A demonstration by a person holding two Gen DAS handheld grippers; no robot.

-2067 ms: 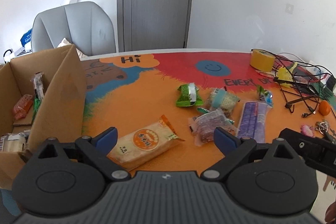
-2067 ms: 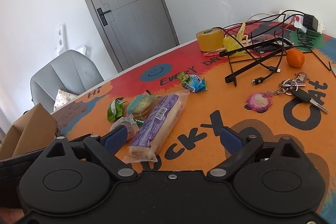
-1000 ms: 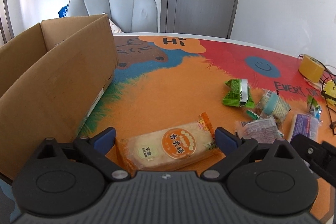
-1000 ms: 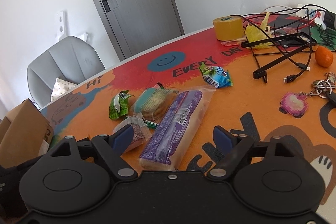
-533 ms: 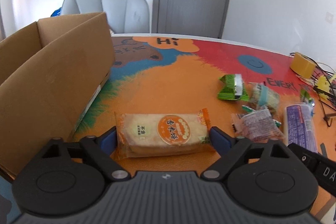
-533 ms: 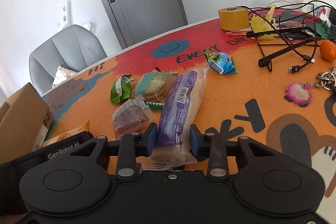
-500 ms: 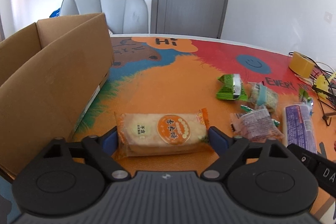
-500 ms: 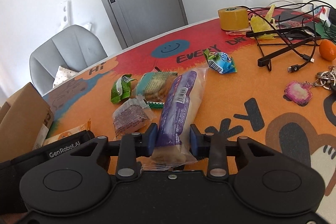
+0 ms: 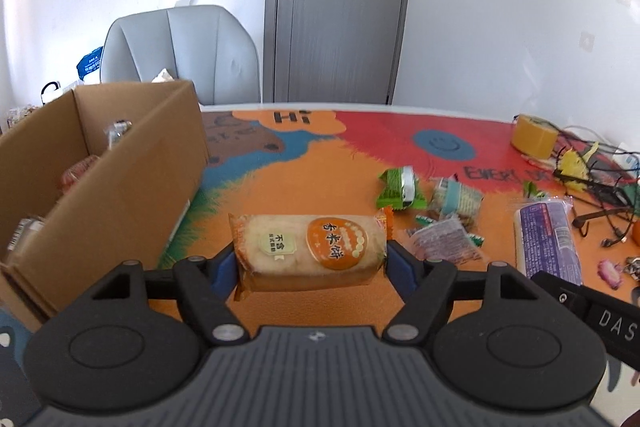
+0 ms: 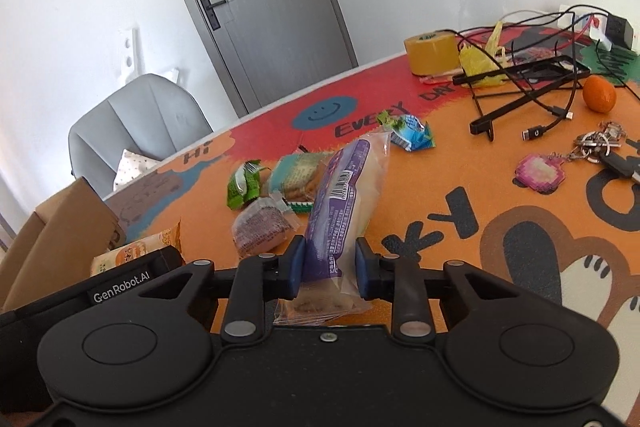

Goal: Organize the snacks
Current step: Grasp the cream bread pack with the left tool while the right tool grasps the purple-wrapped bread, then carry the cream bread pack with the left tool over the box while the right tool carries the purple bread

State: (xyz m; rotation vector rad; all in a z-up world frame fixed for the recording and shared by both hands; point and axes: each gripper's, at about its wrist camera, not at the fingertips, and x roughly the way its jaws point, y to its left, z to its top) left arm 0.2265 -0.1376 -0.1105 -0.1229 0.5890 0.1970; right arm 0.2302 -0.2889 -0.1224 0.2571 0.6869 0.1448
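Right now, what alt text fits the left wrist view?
The left gripper holds an orange rice cake packet crosswise between its fingers above the colourful table. An open cardboard box stands to the left; more snacks lie to the right.

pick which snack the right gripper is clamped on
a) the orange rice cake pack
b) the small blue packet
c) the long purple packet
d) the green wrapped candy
c: in the right wrist view the right gripper has its blue pads pressed against both sides of the long purple packet, while the left gripper holds the orange rice cake pack.
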